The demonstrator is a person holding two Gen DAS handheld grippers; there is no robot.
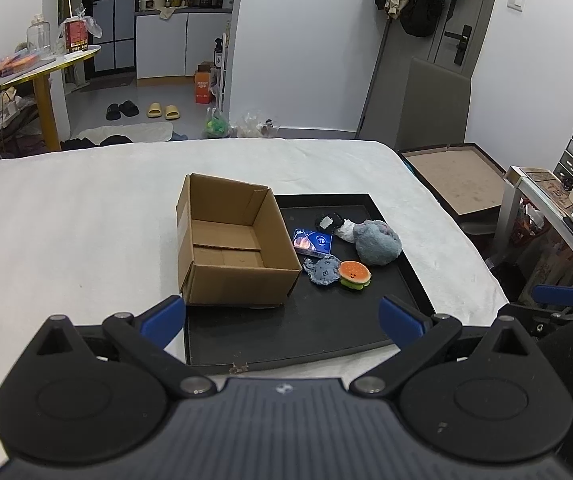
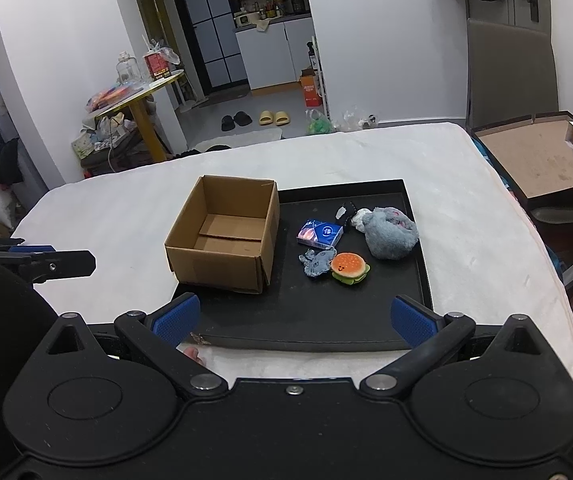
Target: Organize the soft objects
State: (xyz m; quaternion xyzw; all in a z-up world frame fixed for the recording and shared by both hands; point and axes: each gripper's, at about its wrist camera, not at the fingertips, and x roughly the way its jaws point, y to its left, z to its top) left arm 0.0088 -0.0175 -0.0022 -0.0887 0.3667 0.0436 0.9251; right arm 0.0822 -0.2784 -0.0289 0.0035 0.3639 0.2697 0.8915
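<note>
An open, empty cardboard box [image 1: 234, 244] [image 2: 226, 236] stands on the left part of a black tray [image 1: 318, 328] [image 2: 326, 320] on a white bed. Right of it on the tray lie a grey plush [image 1: 378, 242] [image 2: 392, 234], a burger plush [image 1: 354, 275] [image 2: 349, 267], a small blue-grey plush [image 1: 323, 271] [image 2: 316, 262], a blue tissue pack [image 1: 313, 241] [image 2: 320, 234] and a black-and-white soft item [image 1: 332, 222] [image 2: 348, 212]. My left gripper [image 1: 282, 320] is open and empty over the tray's near edge. My right gripper [image 2: 294, 318] is open and empty there too.
The white bed [image 1: 66, 232] [image 2: 106, 216] spreads to the left and behind the tray. A brown board [image 1: 458, 180] [image 2: 534, 160] lies off the bed's right side. A yellow round table [image 1: 38, 72] and slippers [image 1: 162, 111] stand beyond the bed.
</note>
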